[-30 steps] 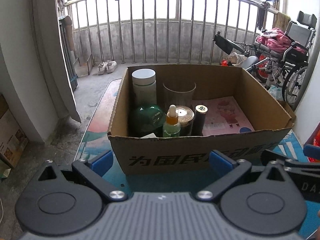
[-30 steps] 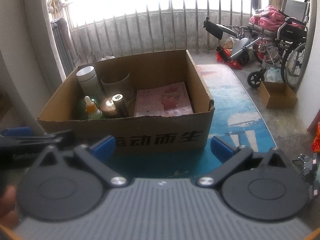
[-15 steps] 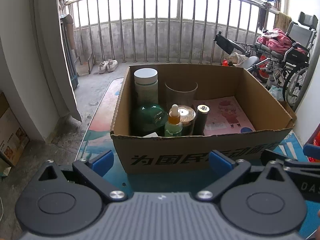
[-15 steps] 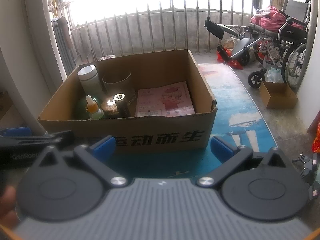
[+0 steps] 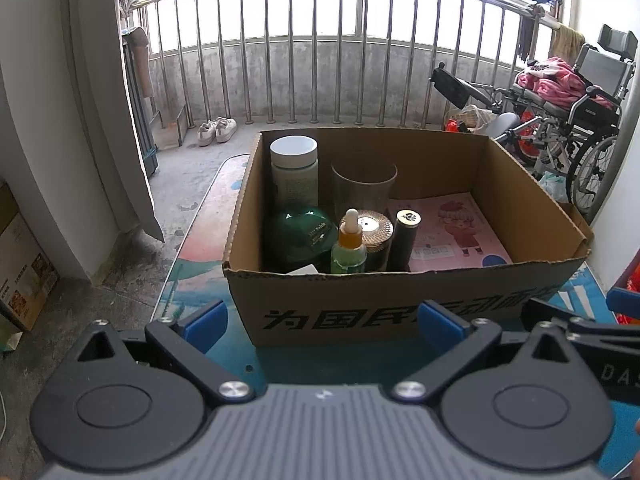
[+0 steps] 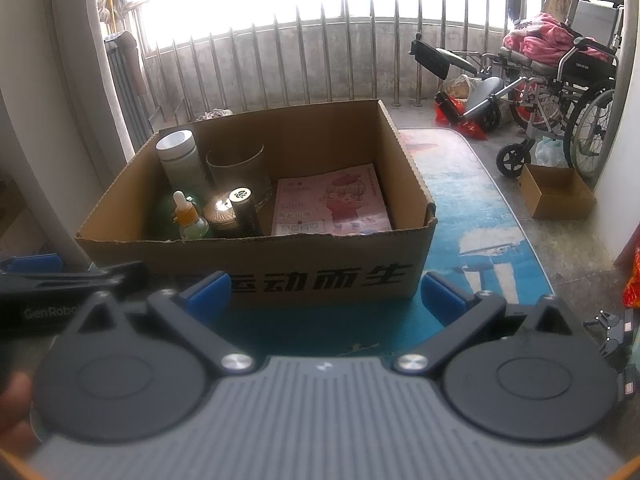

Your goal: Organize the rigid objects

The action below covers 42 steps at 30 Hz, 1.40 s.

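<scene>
An open cardboard box (image 5: 400,312) (image 6: 280,276) stands on a blue mat. Its left half holds a white-capped jar (image 5: 294,172) (image 6: 180,160), a glass cup (image 5: 364,188), a green round container (image 5: 300,236), a dropper bottle (image 5: 350,244) (image 6: 188,218), a gold-lidded jar (image 5: 374,226) and a dark tube (image 5: 405,236) (image 6: 246,210). A pink picture booklet (image 5: 452,236) (image 6: 332,204) lies flat in its right half. My left gripper (image 5: 322,322) and right gripper (image 6: 324,296) both hover open and empty just in front of the box's near wall.
A metal railing (image 5: 320,60) runs behind the box. A wheelchair (image 5: 568,120) (image 6: 560,80) stands at the right, with a small cardboard box (image 6: 556,192) on the floor near it. Shoes (image 5: 216,130) lie at the back left. A hand (image 6: 14,408) shows at the lower left.
Both views have drifted slightly back and up from the box. Nothing inside the box has moved and both grippers stayed open.
</scene>
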### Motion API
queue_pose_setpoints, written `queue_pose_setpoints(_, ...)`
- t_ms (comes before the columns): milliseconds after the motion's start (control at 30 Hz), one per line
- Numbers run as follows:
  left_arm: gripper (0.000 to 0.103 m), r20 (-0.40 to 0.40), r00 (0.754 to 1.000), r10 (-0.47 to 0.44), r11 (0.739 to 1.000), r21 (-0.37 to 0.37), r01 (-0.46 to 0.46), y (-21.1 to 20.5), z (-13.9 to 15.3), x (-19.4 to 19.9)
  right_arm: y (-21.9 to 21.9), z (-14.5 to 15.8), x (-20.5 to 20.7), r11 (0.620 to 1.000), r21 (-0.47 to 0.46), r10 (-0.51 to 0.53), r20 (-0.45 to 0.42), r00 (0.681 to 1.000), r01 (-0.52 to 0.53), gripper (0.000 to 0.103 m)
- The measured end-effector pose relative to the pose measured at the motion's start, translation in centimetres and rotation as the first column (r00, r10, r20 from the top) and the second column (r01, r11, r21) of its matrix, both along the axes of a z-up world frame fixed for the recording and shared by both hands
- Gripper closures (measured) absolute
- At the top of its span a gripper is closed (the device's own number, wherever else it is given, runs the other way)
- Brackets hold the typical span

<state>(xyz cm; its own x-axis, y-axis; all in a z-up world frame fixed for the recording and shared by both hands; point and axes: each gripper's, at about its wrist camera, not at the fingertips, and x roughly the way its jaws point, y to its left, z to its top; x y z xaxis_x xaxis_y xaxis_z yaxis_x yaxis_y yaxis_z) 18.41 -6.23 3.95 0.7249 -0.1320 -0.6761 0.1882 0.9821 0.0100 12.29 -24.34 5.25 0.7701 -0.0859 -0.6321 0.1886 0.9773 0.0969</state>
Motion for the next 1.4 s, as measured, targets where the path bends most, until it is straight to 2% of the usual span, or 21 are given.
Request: queue_pose_setpoints(1400, 0.002, -0.003, 1.0, 0.002, 1.0, -0.006, -0.002, 0.02, 0.02, -0.26, -0.06, 0.19, 0.13, 1.0, -0.012, 0.001, -0.005, 1.0, -0.001, 0.001)
